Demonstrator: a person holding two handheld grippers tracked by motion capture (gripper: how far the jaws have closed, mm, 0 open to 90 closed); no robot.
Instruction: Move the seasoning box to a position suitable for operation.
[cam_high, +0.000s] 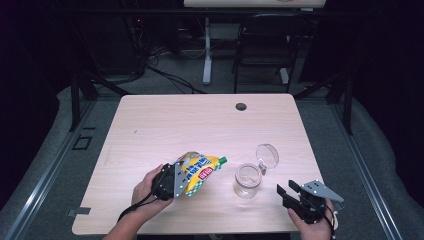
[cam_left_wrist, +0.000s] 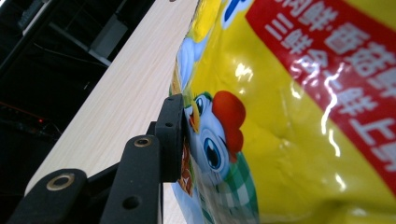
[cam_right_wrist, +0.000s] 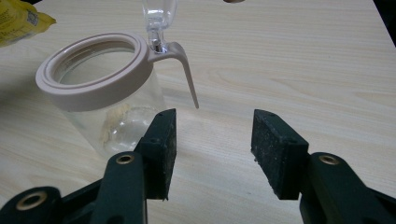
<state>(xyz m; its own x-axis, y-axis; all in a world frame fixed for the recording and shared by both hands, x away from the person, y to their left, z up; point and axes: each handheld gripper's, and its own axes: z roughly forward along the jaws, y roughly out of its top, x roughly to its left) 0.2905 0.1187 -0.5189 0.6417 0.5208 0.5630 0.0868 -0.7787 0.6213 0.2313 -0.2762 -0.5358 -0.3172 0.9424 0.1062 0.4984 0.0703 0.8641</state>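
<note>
On the pale wooden bench (cam_high: 165, 120), the yellow pouch (cam_high: 197, 171) is gripped by the left tool (cam_high: 176, 181), spout aimed at the open jar (cam_high: 247, 180) ahead-left of the empty, parted right tool (cam_high: 289, 193).

yellow pouch (cam_high: 197, 172) with red label, beige-rimmed clear jar (cam_high: 247, 180)

The glossy yellow printed pouch (cam_left_wrist: 289, 116) runs off the left gripper view's top, right and bottom edges, hiding the second jaw; its red label's white characters are blurred.

Left tool (cam_high: 186, 181) clamped; right tool (cam_high: 289, 191) agape, empty.
</note>
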